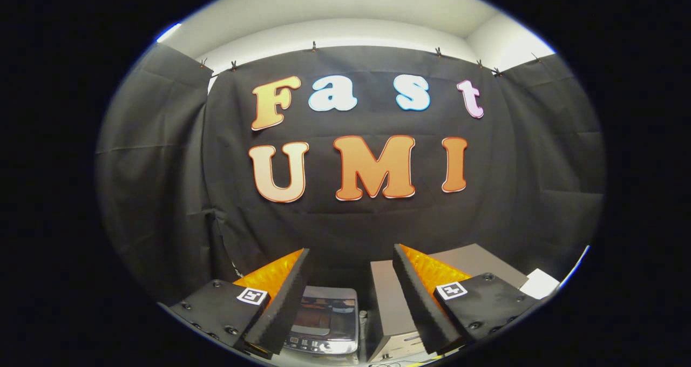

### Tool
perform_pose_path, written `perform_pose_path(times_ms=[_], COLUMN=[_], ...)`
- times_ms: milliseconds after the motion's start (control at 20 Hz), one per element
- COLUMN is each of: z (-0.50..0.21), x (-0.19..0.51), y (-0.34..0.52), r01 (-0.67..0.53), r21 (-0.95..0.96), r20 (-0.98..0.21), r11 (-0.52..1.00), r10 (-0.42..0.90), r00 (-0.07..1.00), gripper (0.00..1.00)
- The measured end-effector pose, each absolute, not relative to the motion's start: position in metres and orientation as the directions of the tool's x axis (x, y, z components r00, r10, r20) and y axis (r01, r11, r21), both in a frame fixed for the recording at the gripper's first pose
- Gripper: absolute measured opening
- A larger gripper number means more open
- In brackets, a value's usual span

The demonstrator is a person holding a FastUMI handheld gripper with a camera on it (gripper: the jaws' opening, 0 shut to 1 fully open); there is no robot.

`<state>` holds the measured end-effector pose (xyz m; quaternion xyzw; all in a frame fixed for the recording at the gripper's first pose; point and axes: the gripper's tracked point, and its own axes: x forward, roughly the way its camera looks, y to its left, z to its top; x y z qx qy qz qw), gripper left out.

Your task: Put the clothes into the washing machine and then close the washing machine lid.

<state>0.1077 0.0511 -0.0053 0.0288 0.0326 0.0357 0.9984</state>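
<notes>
My gripper (351, 302) is held high and stands open, with nothing between its fingers. Below and between the fingers sits a small grey washing machine (324, 321) with a dark, tinted lid on top and a row of buttons along its near edge. I cannot tell from here whether the lid is fully down. No clothes are in sight.
A grey box-like cabinet (386, 302) stands right beside the washing machine, partly behind my right finger (426, 302). A white sheet or card (540, 283) lies on the grey surface at the far right. Black cloth walls close off the back and sides.
</notes>
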Motion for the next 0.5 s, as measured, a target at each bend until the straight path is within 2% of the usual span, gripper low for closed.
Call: perform_pose_path(times_ms=[500], z=[0.021], x=[0.077], y=[0.019], r01=[-0.036], r21=[0.043], r20=[0.018], r11=[0.998], r10=[0.036], r00=[0.999], gripper=[0.98])
